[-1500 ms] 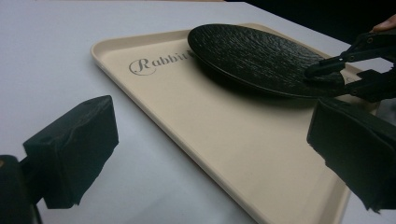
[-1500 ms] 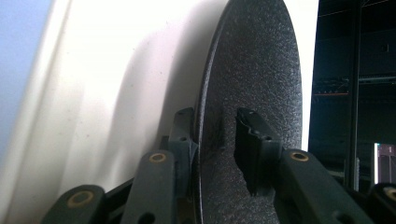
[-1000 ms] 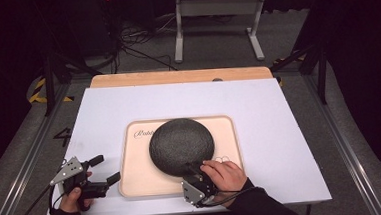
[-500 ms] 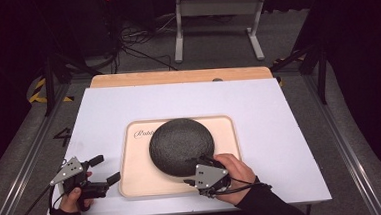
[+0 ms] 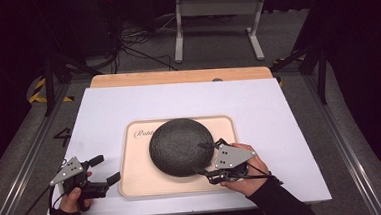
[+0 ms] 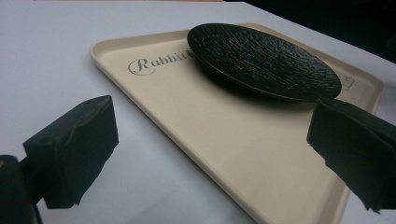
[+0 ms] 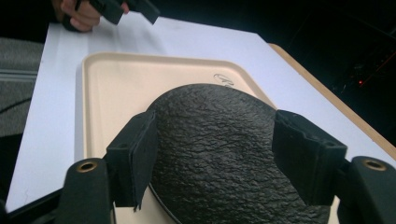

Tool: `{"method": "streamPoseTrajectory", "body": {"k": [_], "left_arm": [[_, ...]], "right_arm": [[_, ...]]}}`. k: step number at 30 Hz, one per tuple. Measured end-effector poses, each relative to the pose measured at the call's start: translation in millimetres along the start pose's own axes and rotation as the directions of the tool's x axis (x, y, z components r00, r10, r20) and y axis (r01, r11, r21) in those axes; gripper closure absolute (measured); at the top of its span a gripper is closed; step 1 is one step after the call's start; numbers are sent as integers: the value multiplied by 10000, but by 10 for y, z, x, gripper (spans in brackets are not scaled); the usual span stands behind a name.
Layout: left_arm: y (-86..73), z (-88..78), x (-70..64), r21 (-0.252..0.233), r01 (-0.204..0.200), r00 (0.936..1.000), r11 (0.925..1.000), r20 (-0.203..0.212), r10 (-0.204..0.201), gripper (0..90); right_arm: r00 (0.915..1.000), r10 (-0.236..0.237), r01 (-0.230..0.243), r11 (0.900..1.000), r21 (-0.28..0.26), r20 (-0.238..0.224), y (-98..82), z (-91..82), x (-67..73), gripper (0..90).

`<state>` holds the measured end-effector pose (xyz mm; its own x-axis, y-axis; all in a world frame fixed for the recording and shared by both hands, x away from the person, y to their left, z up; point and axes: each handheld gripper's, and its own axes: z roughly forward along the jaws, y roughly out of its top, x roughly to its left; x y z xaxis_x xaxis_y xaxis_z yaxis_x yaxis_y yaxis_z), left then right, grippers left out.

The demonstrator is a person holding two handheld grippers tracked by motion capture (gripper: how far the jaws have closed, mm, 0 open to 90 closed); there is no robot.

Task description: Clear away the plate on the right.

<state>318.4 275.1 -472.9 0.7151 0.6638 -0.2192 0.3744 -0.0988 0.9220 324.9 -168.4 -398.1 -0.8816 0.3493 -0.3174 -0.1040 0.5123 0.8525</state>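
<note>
While the left gripper [image 5: 102, 175] waits agape lower left, the right gripper [image 5: 204, 159], jaws wide and empty, seems set to close on the black plate [image 5: 181, 145] at centre.

What the views keep back

The tray's [image 6: 224, 154] script lettering [image 6: 156, 63] runs under the black plate [image 6: 264, 58] (just "Rabbi" legible), and the plate's near rim is cut off by the right gripper view's bottom edge.

The plate [image 5: 181, 145] was matte black with a rough, pebbled texture. Under it, the tray [image 5: 133, 181] showed pale cream with grey script lettering [image 6: 156, 63]. The table sheet [image 5: 279, 112] was plain white, edged by light wood [image 5: 176, 77].
</note>
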Motion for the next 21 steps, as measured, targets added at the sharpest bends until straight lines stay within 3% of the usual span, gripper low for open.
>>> {"method": "streamPoseTrajectory", "body": {"k": [6,9,14,21], "left_arm": [[0,0,-1,-1,-5,10000,10000,0,5,26],[0,-1,0,-2,-1,10000,10000,4,1,26],[0,-1,0,-3,-3,10000,10000,9,3,26],[0,0,1,3,-5,10000,10000,8,5,26]], "right_arm": [[9980,589,-579,9975,-413,228,-46,-144,-116,290],[9934,1088,-1065,9925,-600,366,-99,-235,-192,280],[9860,1520,-1470,9865,-727,685,-199,-373,-296,275],[9622,2399,-2257,9673,-1161,1285,-395,-579,-441,253]]}}
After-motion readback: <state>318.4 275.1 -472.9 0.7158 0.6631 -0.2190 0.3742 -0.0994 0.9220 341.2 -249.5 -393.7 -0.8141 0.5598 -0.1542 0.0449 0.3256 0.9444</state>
